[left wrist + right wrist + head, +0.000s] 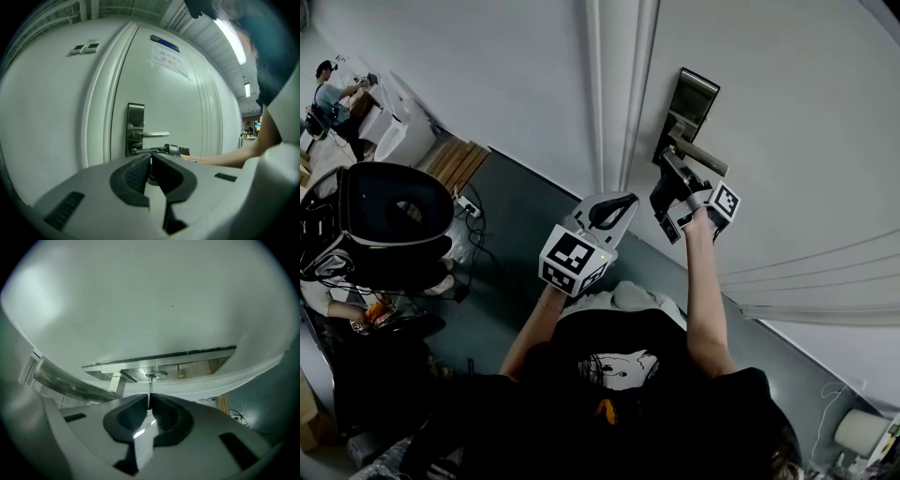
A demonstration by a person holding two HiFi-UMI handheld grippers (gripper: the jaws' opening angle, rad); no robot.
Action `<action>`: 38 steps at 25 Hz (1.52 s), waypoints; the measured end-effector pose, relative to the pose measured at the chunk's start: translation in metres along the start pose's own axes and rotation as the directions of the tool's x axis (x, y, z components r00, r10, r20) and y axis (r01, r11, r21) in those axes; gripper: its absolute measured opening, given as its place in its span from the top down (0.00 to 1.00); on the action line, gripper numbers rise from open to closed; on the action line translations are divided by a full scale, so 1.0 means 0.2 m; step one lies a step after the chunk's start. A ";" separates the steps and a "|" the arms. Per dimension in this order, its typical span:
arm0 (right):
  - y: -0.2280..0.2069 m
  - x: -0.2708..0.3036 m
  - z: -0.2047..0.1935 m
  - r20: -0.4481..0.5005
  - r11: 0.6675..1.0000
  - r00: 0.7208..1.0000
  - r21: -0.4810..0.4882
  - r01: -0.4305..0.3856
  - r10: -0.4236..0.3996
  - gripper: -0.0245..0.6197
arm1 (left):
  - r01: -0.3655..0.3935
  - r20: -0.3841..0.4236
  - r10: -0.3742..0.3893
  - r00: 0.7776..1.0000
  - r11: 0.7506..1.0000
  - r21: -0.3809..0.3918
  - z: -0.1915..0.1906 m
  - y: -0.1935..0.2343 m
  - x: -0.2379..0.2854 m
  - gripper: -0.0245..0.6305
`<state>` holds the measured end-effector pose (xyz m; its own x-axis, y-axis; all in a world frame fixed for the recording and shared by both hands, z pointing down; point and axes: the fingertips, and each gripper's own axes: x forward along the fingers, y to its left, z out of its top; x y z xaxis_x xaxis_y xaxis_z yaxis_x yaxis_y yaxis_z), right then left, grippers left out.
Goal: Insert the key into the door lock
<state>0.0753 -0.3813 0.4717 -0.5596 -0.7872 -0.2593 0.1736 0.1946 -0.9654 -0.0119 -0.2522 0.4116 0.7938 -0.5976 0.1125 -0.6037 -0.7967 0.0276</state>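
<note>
2 grippers, 1 door.
Right gripper (149, 399): jaws clamped on the key (149, 386). The thin blade stands out past the jaw tips, and its end meets the round keyhole (151, 376) in the steel lock plate (187, 365). How deep it sits cannot be told.
Lever handle (61, 380): runs off to the left, just beside the keyhole.
Left gripper (151, 161): jaws pressed together with nothing between them, held back from the white door (787, 141) and apart from the lock plate.
</note>
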 end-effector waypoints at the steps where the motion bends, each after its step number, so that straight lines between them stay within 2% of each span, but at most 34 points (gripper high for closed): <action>1: 0.00 0.00 0.00 0.005 1.000 1.000 0.002 -0.004 0.004 0.92 | -0.003 -0.001 0.003 1.000 1.000 0.000 0.00 0.00 -0.01 0.94; 5: 0.01 -0.02 -0.02 0.004 0.999 1.000 -0.034 0.003 -0.003 0.91 | -0.021 0.000 0.021 1.000 1.000 -0.010 0.00 -0.01 -0.04 0.94; 11: 0.02 -0.05 -0.04 -0.003 0.989 0.997 -0.129 0.071 -0.072 0.92 | -0.026 -0.001 0.025 1.000 0.999 -0.020 0.01 -0.02 -0.06 0.94; 16: 0.00 -0.15 -0.07 0.011 0.987 0.994 -0.117 0.107 -0.107 0.92 | -0.028 -0.017 0.027 0.999 0.999 -0.033 0.02 -0.03 -0.07 0.94; 21: 0.00 -0.24 -0.15 -0.004 0.975 0.987 -0.152 0.161 -0.163 0.92 | -0.021 -0.034 0.019 0.999 0.999 -0.047 0.04 -0.03 -0.09 0.94; 30: 0.02 -0.36 -0.38 -0.076 0.927 0.966 -0.310 0.212 -0.247 0.92 | -0.014 -0.072 0.008 0.997 0.996 -0.086 -0.09 -0.06 -0.16 0.94; 34: 0.06 -0.41 -0.54 -0.101 0.904 0.953 -0.358 0.233 -0.286 0.92 | -0.027 -0.078 0.018 0.997 0.992 -0.122 -0.12 -0.08 -0.26 0.94; 38: 0.07 -0.48 -0.62 -0.100 0.881 0.941 -0.395 0.260 -0.323 0.92 | -0.040 -0.086 0.026 0.996 0.986 -0.160 -0.19 -0.08 -0.31 0.94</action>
<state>0.0318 -0.2306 0.4797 -0.6635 -0.7454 0.0650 -0.3128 0.1974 -0.9291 -0.0540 -0.2001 0.4418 0.7685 -0.6084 0.1983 -0.6388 -0.7475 0.1821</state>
